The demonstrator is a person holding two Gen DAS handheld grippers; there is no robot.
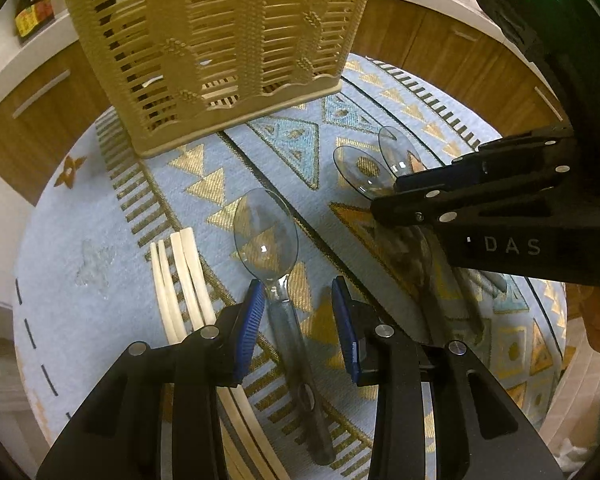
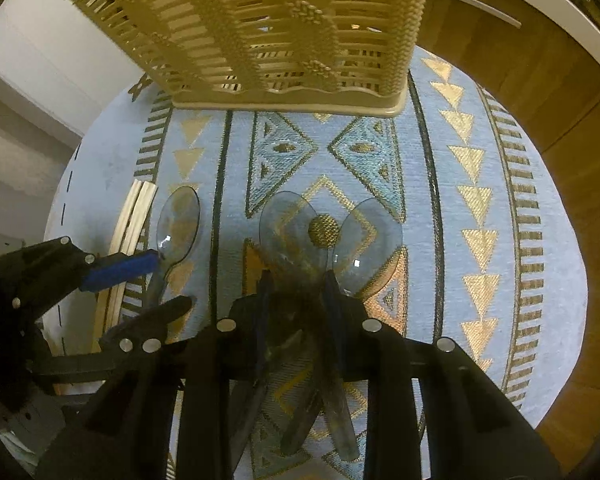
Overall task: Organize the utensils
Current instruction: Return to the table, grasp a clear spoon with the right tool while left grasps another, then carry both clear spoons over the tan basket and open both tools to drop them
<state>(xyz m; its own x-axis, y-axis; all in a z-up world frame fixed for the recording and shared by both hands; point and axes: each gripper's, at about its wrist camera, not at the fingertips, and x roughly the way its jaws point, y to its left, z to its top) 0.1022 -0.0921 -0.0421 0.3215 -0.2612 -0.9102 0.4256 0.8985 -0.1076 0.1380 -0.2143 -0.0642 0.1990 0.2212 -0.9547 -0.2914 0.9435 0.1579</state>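
Note:
A clear plastic spoon (image 1: 266, 236) lies on the patterned blue cloth (image 1: 100, 220). My left gripper (image 1: 298, 312) is open, its blue pads either side of the spoon's neck, not touching it. That spoon also shows in the right wrist view (image 2: 178, 224). Two more clear spoons (image 2: 290, 228) (image 2: 366, 240) lie crossed between the fingers of my right gripper (image 2: 296, 292), which is open around their handles. In the left wrist view the right gripper (image 1: 384, 196) covers those spoons' (image 1: 360, 170) handles. A beige slotted utensil basket (image 1: 220, 40) (image 2: 280, 28) stands at the far side.
Pale wooden chopsticks (image 1: 184, 280) lie left of the left gripper; they also show in the right wrist view (image 2: 130, 220). The cloth covers a round table with its edge close on all sides. Wooden cabinets (image 2: 540, 80) stand behind.

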